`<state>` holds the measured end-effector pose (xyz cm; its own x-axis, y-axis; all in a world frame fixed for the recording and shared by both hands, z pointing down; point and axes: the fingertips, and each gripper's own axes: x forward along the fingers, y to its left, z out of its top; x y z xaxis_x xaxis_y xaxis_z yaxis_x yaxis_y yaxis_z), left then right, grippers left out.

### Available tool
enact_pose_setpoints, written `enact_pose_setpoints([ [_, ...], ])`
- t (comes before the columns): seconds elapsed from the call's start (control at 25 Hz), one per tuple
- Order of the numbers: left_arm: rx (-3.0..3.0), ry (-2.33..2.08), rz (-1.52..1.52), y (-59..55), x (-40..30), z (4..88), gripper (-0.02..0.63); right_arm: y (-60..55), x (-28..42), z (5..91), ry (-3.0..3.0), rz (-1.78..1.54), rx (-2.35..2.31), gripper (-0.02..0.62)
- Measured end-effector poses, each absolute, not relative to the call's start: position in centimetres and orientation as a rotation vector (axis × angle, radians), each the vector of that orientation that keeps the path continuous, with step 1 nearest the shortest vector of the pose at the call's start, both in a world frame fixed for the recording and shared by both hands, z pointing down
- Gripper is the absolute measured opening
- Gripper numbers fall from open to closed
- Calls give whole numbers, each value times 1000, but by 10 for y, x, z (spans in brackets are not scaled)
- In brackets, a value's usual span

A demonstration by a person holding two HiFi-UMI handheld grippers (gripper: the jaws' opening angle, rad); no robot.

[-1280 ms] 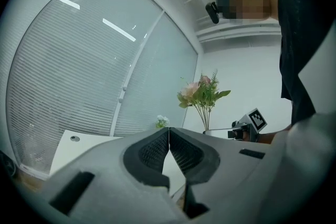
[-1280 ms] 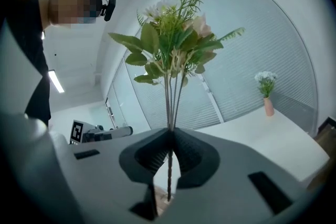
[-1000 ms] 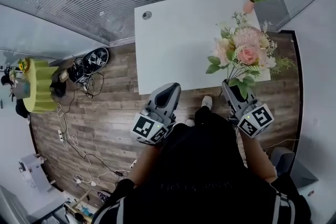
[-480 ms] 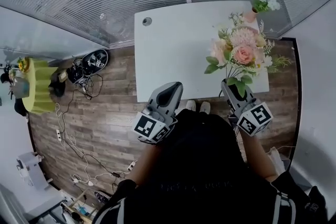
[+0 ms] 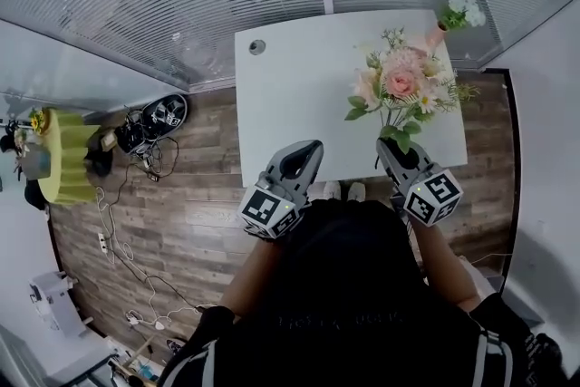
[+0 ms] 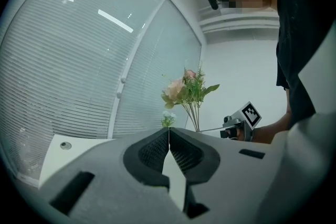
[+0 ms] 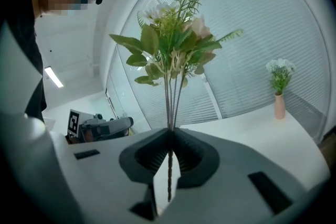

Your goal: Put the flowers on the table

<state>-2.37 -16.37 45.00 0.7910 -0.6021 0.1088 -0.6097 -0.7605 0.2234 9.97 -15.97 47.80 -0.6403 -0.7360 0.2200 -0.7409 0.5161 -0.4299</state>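
We carry the flowers [image 7: 170,34] upright by their thin stems, the right gripper [image 7: 169,136] pinching them at the front right edge of the white surface [image 5: 299,95]. The bunch looks top-heavy, so we judge the stems could twist or slip in the jaws if we tilt them, and the blooms could be crushed if they land head first. The left gripper [image 6: 168,136] is pressed together on nothing. At the far right corner a small pink vase [image 7: 280,106] holds a white sprig. We see no other container.

The right hand-held gripper [image 5: 395,155] holds flowers [image 5: 400,82] over the table [image 5: 294,95].
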Motion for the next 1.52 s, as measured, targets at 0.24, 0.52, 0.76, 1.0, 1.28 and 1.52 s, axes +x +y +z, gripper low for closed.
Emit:
enact_pose_setpoints([
  [0.24, 2701, -917, 128, -179, -27, 482, 18, -180, 93, 506, -2660, 878, 1332, 41],
  [0.52, 2721, -863, 247, -180, -20, 515, 18, -191, 94, 551, -2555, 899, 1333, 41],
  [0.76, 2680, -865, 225, -184, -17, 523, 18, -198, 98, 603, -2446, 950, 1300, 41],
  [1.0, 2633, -857, 230, -188, -10, 536, 18, -205, 102, 654, -2365, 940, 1247, 41],
  [1.28, 2601, -796, 284, -186, 5, 557, 18, -202, 100, 692, -2303, 986, 1184, 41],
  [1.52, 2552, -765, 316, -181, 13, 575, 18, -200, 95, 717, -2229, 1069, 1109, 42],
])
